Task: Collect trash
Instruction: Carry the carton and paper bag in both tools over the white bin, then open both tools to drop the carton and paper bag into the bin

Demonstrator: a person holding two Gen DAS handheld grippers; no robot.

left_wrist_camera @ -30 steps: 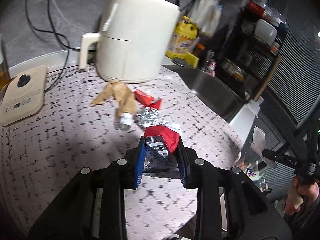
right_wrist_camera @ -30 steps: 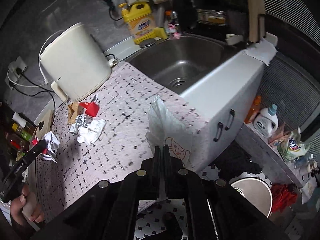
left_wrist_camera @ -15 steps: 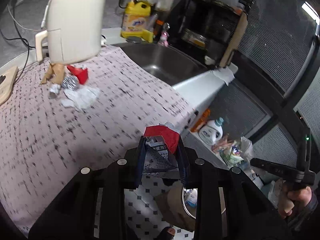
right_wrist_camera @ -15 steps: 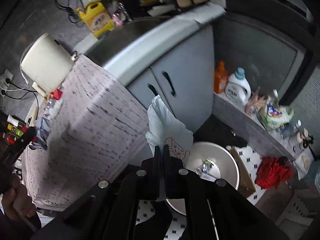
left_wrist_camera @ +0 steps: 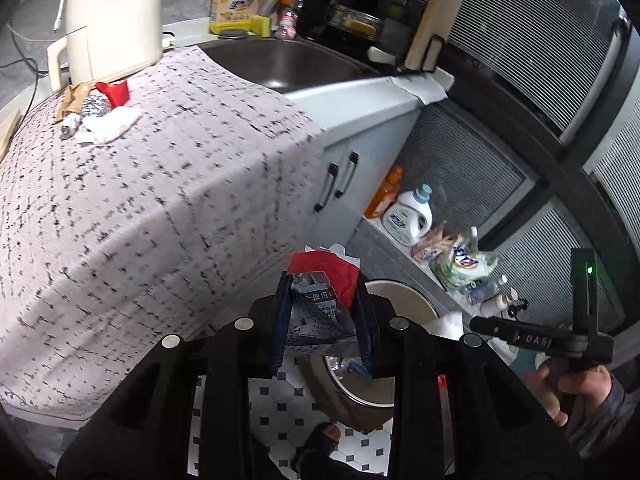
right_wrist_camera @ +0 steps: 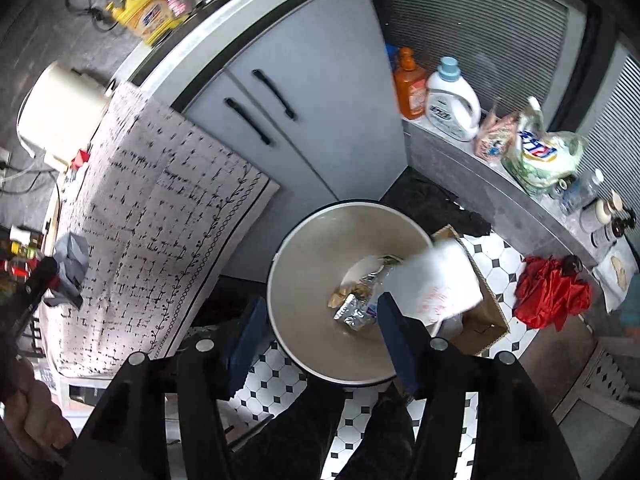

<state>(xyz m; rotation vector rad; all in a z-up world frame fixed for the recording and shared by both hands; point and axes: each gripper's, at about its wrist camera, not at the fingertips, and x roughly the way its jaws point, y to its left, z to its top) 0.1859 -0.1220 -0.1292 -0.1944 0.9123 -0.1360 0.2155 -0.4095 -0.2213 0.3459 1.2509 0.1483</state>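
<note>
My left gripper (left_wrist_camera: 322,320) is shut on a crumpled red and grey-printed wrapper (left_wrist_camera: 320,292), held past the counter edge above the round trash bin (left_wrist_camera: 404,300) on the floor. My right gripper (right_wrist_camera: 320,340) is open and empty above the same bin (right_wrist_camera: 304,280). A white plastic bag (right_wrist_camera: 436,284) is falling over the bin's right rim. Foil wrappers (right_wrist_camera: 356,308) lie at the bin's bottom. More trash sits on the counter by the air fryer: white tissue (left_wrist_camera: 110,128), a foil ball (left_wrist_camera: 94,104), a red wrapper (left_wrist_camera: 114,90), brown paper (left_wrist_camera: 72,98).
A cream air fryer (left_wrist_camera: 114,16) stands at the counter's back, a sink (left_wrist_camera: 280,64) to its right. Detergent bottles (right_wrist_camera: 452,100) and bags line a low ledge. A cardboard box (right_wrist_camera: 480,312) and a red cloth (right_wrist_camera: 550,292) lie on the tiled floor.
Both grippers swung from the counter out over the bin. My right gripper opened and let go of the white bag, which now drops at the bin's rim. My left gripper still holds the wrapper.
</note>
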